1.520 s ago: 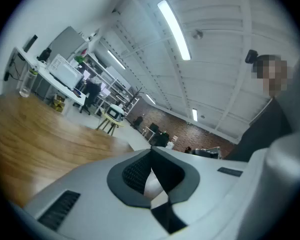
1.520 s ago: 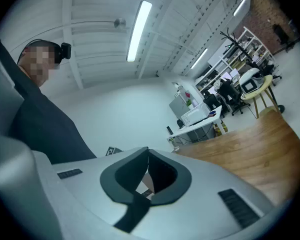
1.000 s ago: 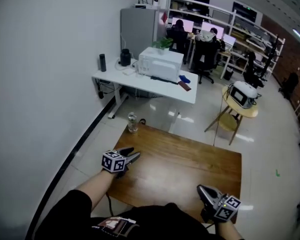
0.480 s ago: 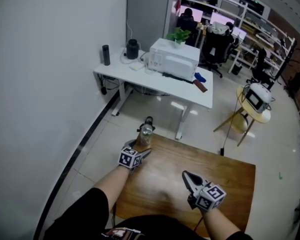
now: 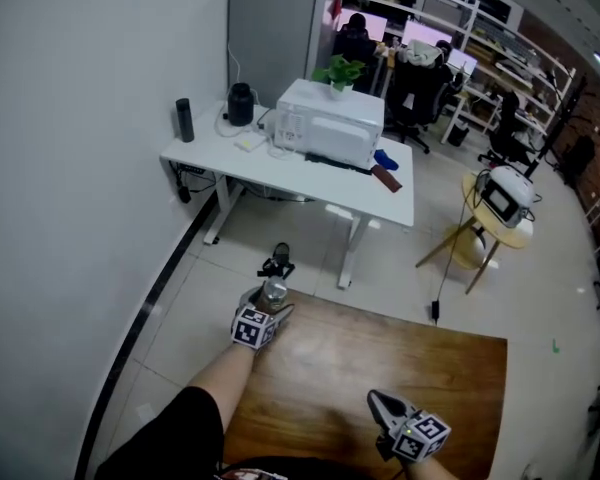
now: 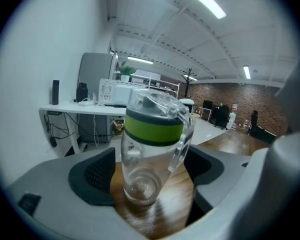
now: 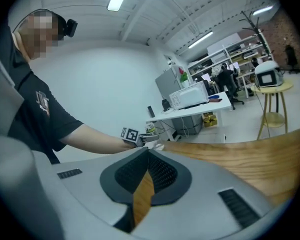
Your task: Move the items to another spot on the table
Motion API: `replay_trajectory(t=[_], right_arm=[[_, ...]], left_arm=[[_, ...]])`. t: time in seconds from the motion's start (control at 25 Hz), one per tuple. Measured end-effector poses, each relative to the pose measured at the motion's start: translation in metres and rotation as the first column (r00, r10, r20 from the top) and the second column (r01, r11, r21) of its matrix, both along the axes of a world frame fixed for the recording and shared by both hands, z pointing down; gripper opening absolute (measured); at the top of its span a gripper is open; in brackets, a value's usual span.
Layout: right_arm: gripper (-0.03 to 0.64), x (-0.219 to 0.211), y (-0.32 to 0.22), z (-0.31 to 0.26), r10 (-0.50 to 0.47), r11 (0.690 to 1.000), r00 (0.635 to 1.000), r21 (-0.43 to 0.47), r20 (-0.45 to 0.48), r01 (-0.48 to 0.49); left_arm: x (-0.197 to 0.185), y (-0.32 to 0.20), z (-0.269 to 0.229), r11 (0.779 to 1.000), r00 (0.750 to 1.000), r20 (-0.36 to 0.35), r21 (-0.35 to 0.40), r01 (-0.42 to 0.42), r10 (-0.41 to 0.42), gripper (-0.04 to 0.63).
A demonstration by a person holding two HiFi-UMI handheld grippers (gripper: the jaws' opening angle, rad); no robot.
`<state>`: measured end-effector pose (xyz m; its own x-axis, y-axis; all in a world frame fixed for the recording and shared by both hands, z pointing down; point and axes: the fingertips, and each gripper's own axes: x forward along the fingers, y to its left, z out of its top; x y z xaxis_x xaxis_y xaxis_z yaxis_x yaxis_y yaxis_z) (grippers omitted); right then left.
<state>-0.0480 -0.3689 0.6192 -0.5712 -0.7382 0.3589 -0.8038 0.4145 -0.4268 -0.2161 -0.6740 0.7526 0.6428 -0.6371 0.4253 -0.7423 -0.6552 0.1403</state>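
Observation:
A clear plastic bottle (image 5: 273, 290) with a green band and a clear flip lid (image 6: 152, 134) stands upright at the far left corner of the brown wooden table (image 5: 400, 363). My left gripper (image 5: 267, 306) reaches around it. Its jaws are opening, and the bottle stands between the dark pads (image 6: 96, 176) with a gap on each side. In the right gripper view the bottle (image 7: 149, 131) shows small, just past the left gripper's marker cube. My right gripper (image 5: 378, 401) hovers over the table's near edge, its pads (image 7: 162, 170) together with nothing between them.
Beyond the table stand a white desk (image 5: 280, 163) with a microwave (image 5: 330, 123), a plant and a black flask (image 5: 184, 119), and a round yellow stool (image 5: 495, 218) carrying a device. A small black object (image 5: 278, 261) lies on the floor past the bottle. A wall runs along the left.
My left gripper has reached forward from the table's left side to the bottle at the far corner. The right gripper moved forward, then back to the near edge.

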Motion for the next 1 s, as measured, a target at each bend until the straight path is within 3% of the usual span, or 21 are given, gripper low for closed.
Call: replay_trajectory(t=[0.12,0.16,0.24,0.52,0.72,1.0], right_arm=[[-0.008,0.027,0.013,0.013,0.049,0.998,0.999,-0.036,-0.022,-0.05],[-0.008,0.035,0.017,0.016,0.063,0.997,0.997,-0.046,-0.031,-0.065],[-0.008,0.047,0.025,0.019,0.083,0.994,0.995,-0.061,-0.057,-0.086],[-0.008,0.07,0.047,0.009,0.11,0.993,0.988,-0.034,-0.111,-0.114],[-0.008,0.1,0.074,-0.006,0.176,0.984,0.981,0.01,-0.08,-0.176],[-0.008,0.182,0.168,-0.022,0.231,0.971,0.972,0.074,-0.047,-0.227]], left_arm=[[0.011,-0.005,0.0,1.0,1.0,-0.002,0.017,-0.017,0.017,0.412],[0.014,-0.004,0.0,0.999,0.999,0.005,0.021,-0.04,0.04,0.369],[0.02,0.004,0.0,0.993,0.994,0.024,0.029,-0.111,0.11,0.354],[0.046,0.055,-0.014,0.963,0.964,0.008,0.042,-0.266,0.266,0.342],[0.094,0.119,-0.045,0.929,0.926,-0.078,0.047,-0.368,0.37,0.341],[0.178,0.216,-0.077,0.908,0.904,-0.09,0.074,-0.412,0.417,0.341]])
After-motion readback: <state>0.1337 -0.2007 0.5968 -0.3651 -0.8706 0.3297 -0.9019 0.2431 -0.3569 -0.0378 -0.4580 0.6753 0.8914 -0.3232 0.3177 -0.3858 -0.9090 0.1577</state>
